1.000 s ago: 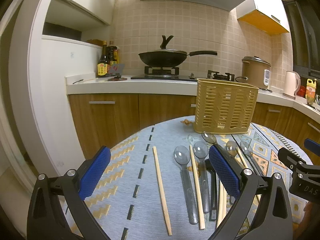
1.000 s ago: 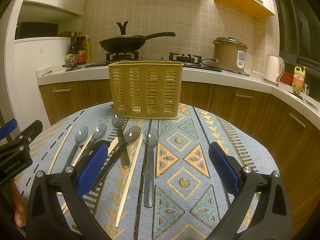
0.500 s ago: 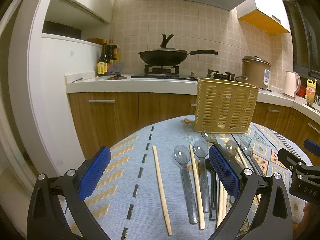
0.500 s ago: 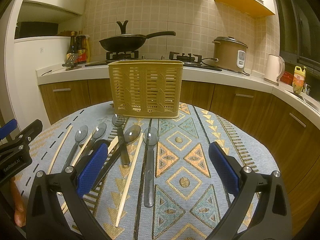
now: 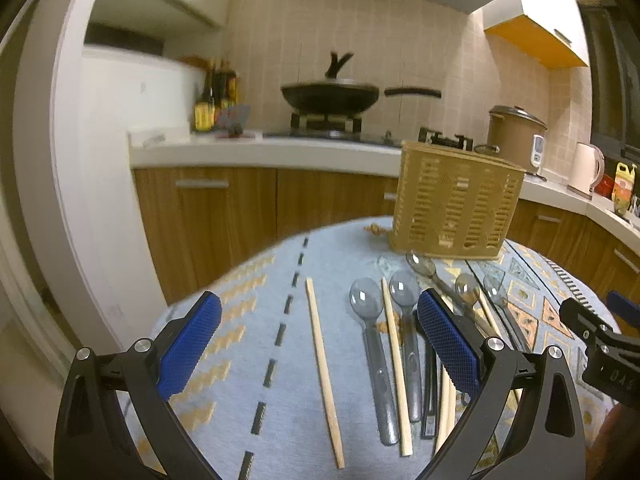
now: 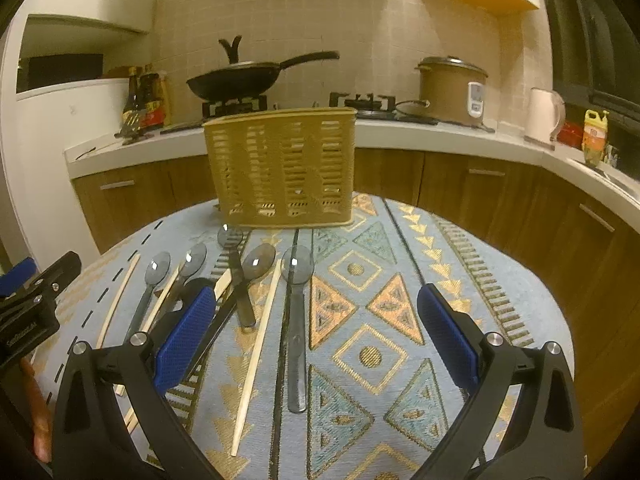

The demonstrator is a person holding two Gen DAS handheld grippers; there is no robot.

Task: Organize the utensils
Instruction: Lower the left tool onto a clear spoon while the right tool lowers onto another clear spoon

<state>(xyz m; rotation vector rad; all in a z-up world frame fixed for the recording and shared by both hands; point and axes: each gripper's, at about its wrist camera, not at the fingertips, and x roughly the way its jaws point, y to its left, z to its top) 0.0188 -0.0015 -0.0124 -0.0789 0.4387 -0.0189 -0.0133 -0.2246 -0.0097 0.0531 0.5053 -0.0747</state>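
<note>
A tan slotted utensil basket [image 5: 456,206] [image 6: 282,168] stands upright at the far side of the round table. Several clear grey plastic spoons [image 5: 370,336] [image 6: 296,320] and wooden chopsticks [image 5: 322,364] [image 6: 258,340] lie side by side on the patterned cloth in front of it. My left gripper [image 5: 320,344] is open and empty, low over the left chopstick. My right gripper [image 6: 316,332] is open and empty, over the rightmost spoon. The right gripper [image 5: 600,344] shows at the left wrist view's right edge; the left gripper [image 6: 32,304] shows at the right wrist view's left edge.
The table wears a blue cloth [image 6: 400,320] with gold triangles. Behind it runs a kitchen counter [image 5: 280,152] with a black wok [image 5: 332,96], sauce bottles [image 5: 212,100], a rice cooker [image 6: 452,88] and a kettle [image 6: 544,116]. Wooden cabinets [image 6: 480,192] stand below.
Both grippers have tilted slightly downward toward the table, so the kitchen sits higher in view. The utensils and basket have not moved. Both stay open.
</note>
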